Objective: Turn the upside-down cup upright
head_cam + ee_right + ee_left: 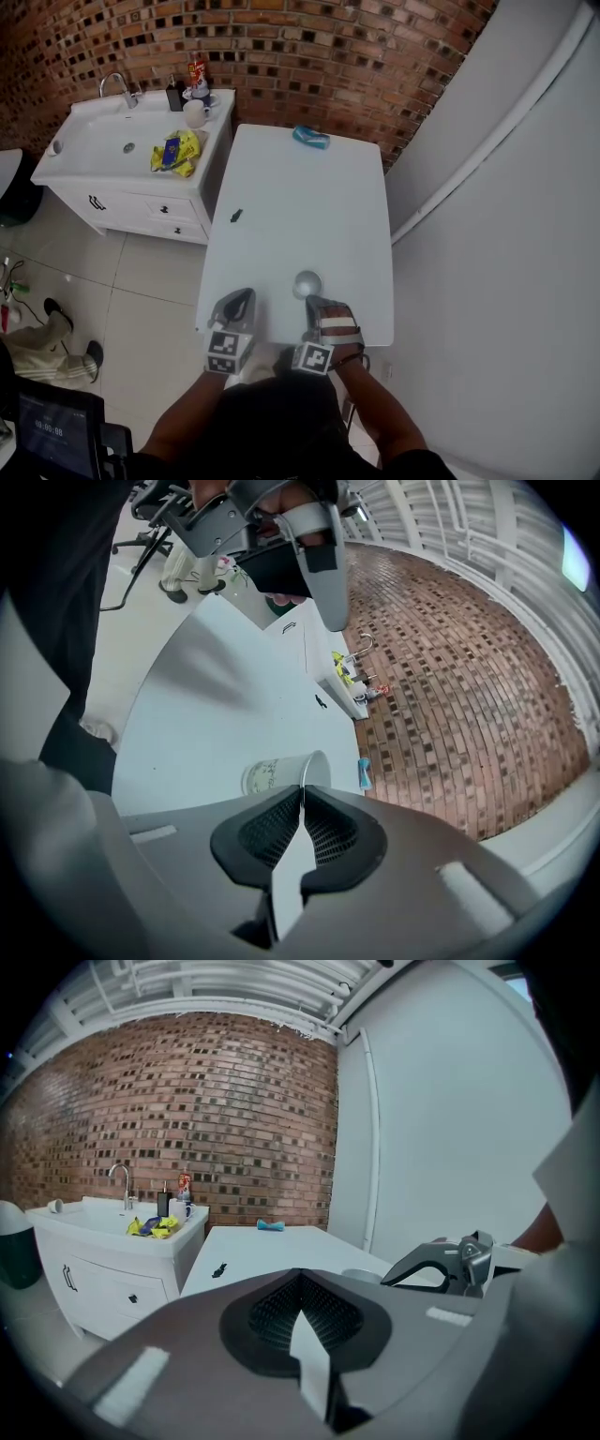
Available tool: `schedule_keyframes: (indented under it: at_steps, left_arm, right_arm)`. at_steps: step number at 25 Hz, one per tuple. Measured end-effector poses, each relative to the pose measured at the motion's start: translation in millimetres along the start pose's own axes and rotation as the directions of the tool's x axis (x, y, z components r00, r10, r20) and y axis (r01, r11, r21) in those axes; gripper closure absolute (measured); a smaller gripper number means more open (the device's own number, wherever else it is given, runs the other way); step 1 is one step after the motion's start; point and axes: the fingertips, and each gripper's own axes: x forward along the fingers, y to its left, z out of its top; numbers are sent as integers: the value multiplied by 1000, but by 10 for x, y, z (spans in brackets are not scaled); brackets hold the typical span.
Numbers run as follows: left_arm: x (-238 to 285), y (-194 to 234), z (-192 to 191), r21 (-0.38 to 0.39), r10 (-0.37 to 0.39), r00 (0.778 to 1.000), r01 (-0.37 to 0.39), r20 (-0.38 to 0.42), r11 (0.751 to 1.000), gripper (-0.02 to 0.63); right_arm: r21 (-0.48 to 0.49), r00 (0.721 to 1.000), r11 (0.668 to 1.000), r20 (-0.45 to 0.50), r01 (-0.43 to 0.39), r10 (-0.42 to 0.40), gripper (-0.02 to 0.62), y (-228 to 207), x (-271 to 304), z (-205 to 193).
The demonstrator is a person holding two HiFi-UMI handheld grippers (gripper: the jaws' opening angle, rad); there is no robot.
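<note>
A pale paper cup (307, 283) stands near the front edge of the white table (300, 206). In the right gripper view the cup (277, 774) shows its wide rim turned away from the tabletop. My right gripper (314, 302) reaches it from the near side. Its jaws (302, 787) are pinched together on the thin rim wall. My left gripper (242, 298) hovers over the table's front left corner, a hand's width left of the cup. Its jaws (300, 1275) are shut with nothing between them. The right gripper (448, 1264) also shows in the left gripper view.
A white sink cabinet (112, 178) stands left of the table, with a yellow bag (176, 152) and bottles on it. A blue object (311, 138) lies at the table's far end and a small dark piece (235, 216) near its left edge. A white wall (506, 234) runs along the right.
</note>
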Motion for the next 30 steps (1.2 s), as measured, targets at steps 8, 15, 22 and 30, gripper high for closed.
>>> schedule_keyframes:
  at_steps: [8, 15, 22, 30]
  left_arm:
    - [-15, 16, 15, -8, -3, 1000, 3, -7, 1000, 611]
    - [-22, -14, 49, -3, -8, 1000, 8, -3, 1000, 611]
    - [-116, -101, 105, 41, -13, 1000, 13, 20, 999, 611]
    - [-283, -252, 153, 68, -47, 999, 45, 26, 997, 611]
  right_arm:
    - [-60, 999, 998, 16, -30, 31, 480, 87, 0, 65]
    - [40, 1000, 999, 6, -1, 1, 482, -95, -107, -15]
    - [295, 999, 955, -16, 39, -36, 508, -168, -411, -47]
    - [673, 997, 737, -13, 65, -76, 581, -281, -761, -69]
